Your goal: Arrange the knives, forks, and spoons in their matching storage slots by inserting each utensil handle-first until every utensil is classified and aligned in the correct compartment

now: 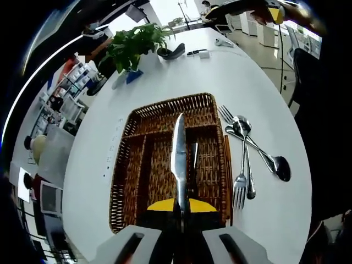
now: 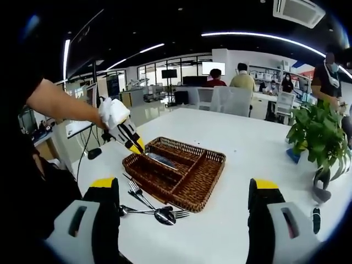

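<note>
The bench [image 1: 264, 82] is a wide white surface; no brand, label or readable writing can be made out on anything in either view.

The wicker tray [image 1: 148, 165] lies at centre frame in the left gripper view and just left of centre in the right gripper view [image 2: 190, 184], divided into long compartments with a cross compartment at its far end.

My left fingers [image 1: 181, 212] are clamped on the handle of a knife [image 1: 178, 151] at bottom centre of the left gripper view, blade pointing away up the frame over the middle of the tray. In the right gripper view my left gripper [image 2: 135, 144] reaches in from the left on a bare forearm, angled down over the tray's near-left end, the knife blade [image 2: 160, 160] lying along a compartment there.

My right fingers [image 2: 184, 206] stand wide apart at the bottom of the right gripper view, holding nothing, above the bench in front of the tray.

A potted plant [image 1: 135, 47] stands at upper left of the left gripper view.

Loose cutlery [image 1: 247, 159], forks and spoons crossed over one another, lies on the bench just right of the tray; in the right gripper view it [image 2: 154, 209] lies lower left of centre.

A second knife [image 1: 194, 159] lies in the tray just right of the held blade.
</note>
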